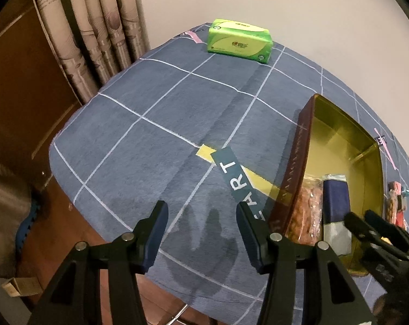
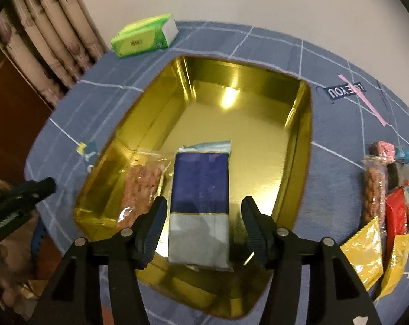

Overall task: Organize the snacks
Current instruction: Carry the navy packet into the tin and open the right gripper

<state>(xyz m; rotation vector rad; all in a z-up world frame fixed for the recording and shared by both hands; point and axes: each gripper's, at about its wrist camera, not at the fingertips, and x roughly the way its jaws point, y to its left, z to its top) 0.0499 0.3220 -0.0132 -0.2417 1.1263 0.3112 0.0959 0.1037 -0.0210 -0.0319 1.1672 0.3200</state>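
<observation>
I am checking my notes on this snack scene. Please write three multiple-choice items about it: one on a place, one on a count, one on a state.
1. Where does the blue packet lie?
A. on the green box
B. inside the gold tin
C. on the cloth, right of the tin

2. How many packets lie in the tin?
A. none
B. two
C. five

3. What is the state of the right gripper?
A. open, holding nothing
B. shut on the blue packet
C. shut on the green box

Answers:
1 B: the blue packet rests on the tin's floor, near its front wall.
2 B: only the blue packet and the clear nut packet beside it are inside; the other snacks lie on the cloth to the right.
3 A: its fingers stand wide apart, either side of the blue packet, not pressing it.
</observation>
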